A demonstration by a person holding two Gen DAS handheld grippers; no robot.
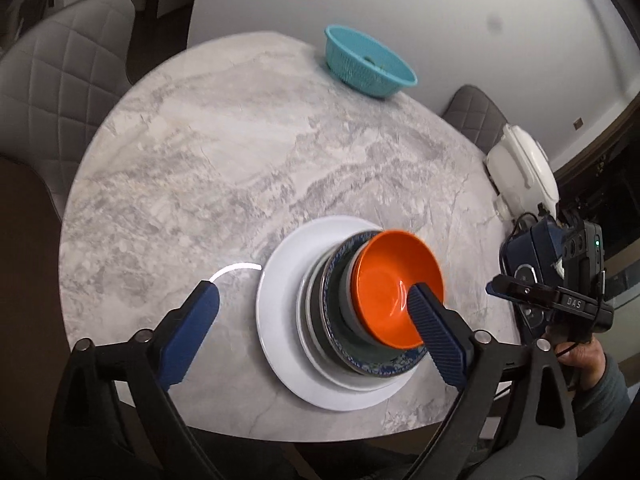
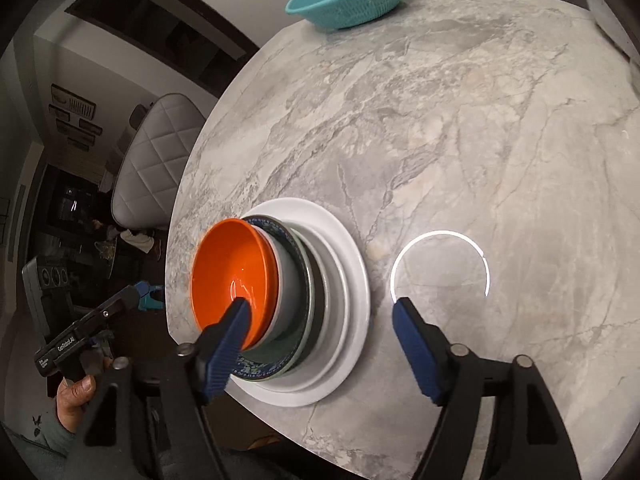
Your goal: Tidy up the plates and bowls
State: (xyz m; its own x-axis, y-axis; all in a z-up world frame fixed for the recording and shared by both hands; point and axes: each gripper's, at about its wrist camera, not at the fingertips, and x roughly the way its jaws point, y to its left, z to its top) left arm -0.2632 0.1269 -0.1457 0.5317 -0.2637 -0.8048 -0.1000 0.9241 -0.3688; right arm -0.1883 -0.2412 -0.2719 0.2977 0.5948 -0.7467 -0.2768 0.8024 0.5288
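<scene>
orange bowl (image 1: 394, 280) tops the stacked dishes on a white plate (image 1: 280, 280), on the marble surface (image 1: 240, 140). left tool (image 1: 316, 300) and right tool (image 2: 320, 312) gape wide, holding nothing.

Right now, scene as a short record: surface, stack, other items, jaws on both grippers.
surface: round marble table
stack: orange bowl on top, grey bowl under it, then a blue-patterned plate, white plate at the bottom
stack place: near table edge, in front of both grippers
other items: teal basket at far edge, white container to the right
left gripper: jaws open, nothing gripped
right gripper: jaws open, nothing gripped
</scene>
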